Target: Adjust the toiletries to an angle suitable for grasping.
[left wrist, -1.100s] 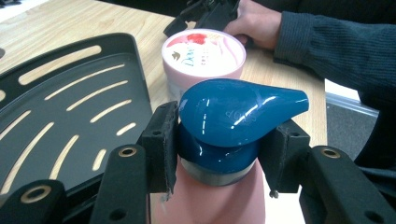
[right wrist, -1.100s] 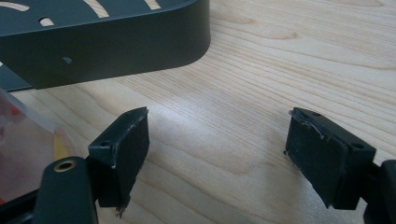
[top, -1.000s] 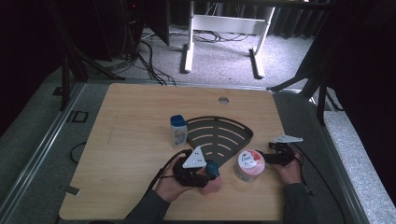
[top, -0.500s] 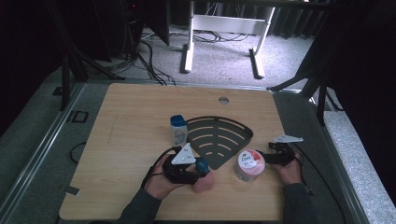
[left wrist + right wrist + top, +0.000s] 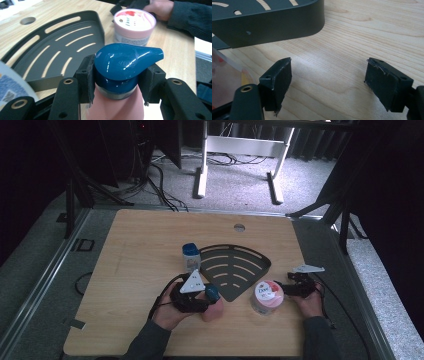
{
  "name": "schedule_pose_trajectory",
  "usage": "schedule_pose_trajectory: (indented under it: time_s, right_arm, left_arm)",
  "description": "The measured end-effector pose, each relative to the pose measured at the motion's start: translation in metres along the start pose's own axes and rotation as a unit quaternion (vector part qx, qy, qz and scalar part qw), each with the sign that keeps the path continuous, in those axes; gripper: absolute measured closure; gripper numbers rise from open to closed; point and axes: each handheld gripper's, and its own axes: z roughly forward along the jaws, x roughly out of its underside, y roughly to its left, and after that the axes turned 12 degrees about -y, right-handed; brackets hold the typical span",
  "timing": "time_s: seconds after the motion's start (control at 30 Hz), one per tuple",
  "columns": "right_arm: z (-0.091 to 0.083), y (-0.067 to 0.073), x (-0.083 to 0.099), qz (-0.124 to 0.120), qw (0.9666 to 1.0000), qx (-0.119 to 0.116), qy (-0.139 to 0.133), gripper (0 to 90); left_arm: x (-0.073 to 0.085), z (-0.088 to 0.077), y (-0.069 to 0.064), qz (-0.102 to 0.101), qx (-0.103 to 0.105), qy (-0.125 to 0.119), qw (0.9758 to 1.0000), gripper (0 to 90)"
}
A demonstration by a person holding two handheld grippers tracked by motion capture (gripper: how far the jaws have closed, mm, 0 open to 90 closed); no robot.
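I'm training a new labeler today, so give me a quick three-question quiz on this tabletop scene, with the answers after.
1. True or false: the left hand-held gripper is shut on the pink pump bottle just under its blue pump head.
2. What stands between the right hand-held gripper's jaws: A) the Dove tub, B) bare table, C) the black slotted corner tray?
3. Which small container stands at the tray's left edge?

Key: 1 true. 2 B. 3 The blue-capped bottle.
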Motion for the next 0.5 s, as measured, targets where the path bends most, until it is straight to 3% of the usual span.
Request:
schedule_pose_trajectory:
  time_s: [0.17, 0.37, 0.5]
  right_arm:
    - [0.000, 0.000, 0.000, -0.001, 1.0000, 0.000, 0.001, 21.1]
    - [0.000, 0.000, 0.000, -0.001, 1.0000, 0.001, 0.001, 21.1]
    - [0.000, 0.000, 0.000, -0.001, 1.0000, 0.001, 0.001, 21.1]
  left_arm:
    - [0.001, -0.001, 0.005, -0.001, -0.016, -0.001, 0.9999, 52.2]
    - [0.005, -0.004, 0.014, -0.002, -0.051, -0.011, 0.9986, 52.3]
    - [0.007, -0.006, 0.019, -0.009, -0.056, -0.012, 0.9983, 52.1]
